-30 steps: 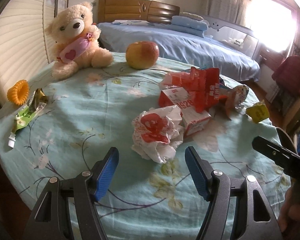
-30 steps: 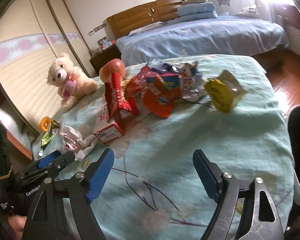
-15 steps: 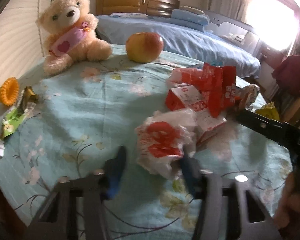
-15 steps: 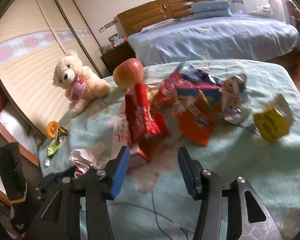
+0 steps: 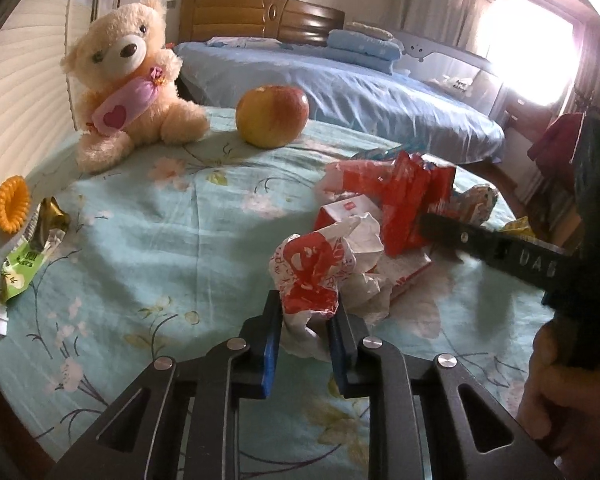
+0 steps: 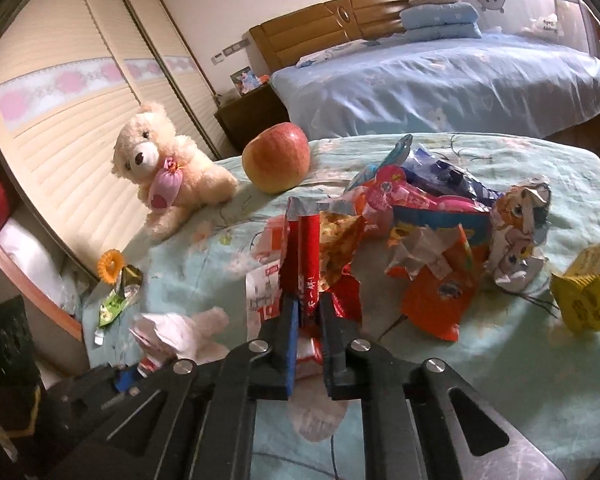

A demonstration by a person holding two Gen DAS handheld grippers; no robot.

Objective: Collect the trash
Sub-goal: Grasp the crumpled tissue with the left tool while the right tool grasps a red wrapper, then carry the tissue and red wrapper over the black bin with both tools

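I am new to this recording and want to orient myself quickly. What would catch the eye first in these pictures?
First, the left hand-held gripper shut on a crumpled red-and-white paper wrapper, and the right hand-held gripper shut on an upright red snack wrapper at the near side of a colourful litter pile. Behind them on the floral tablecloth, a cream teddy bear sits left of a large apple.

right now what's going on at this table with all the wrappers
A person is clearing trash off a cloth-covered table with a gripper in each hand. The left gripper is shut on a crumpled white and red paper wrapper, and the right gripper is shut on a red snack wrapper. More wrappers, a yellow packet, an apple and a teddy bear sit on the table.
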